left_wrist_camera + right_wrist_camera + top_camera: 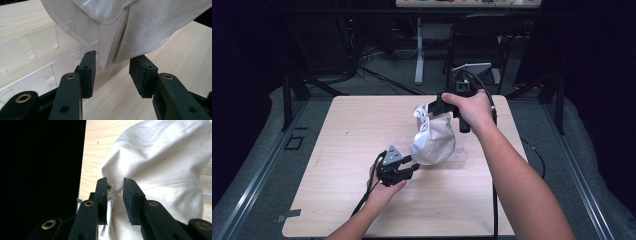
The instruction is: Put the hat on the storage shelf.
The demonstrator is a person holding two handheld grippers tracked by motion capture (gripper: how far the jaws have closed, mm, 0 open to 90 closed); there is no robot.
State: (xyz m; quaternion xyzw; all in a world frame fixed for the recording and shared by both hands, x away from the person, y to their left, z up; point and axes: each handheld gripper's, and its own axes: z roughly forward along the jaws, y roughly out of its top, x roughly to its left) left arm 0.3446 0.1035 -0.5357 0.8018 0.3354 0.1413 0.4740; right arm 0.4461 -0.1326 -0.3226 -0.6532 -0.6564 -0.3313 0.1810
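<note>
A white cloth bag [434,140] stands bunched in the middle of the wooden table [342,200], resting on a clear acrylic stand [460,156]. My left gripper [411,167] sits low at the bag's lower left with its jaws apart. In the left gripper view a seam of the bag [140,30] hangs between the pads of the left gripper [112,72] without being pressed, and the slotted acrylic stand [37,50] lies to the left. My right gripper [433,107] is at the bag's top. Its own view shows the right gripper [115,192] with a narrow gap between the jaws and a fold of the bag [162,165] just past it.
A dark chair [482,35] and a white desk leg [419,55] stand beyond the table's far edge. Cables trail from both grippers toward the near edge. Bare wood spreads around the bag, widest at the left and front.
</note>
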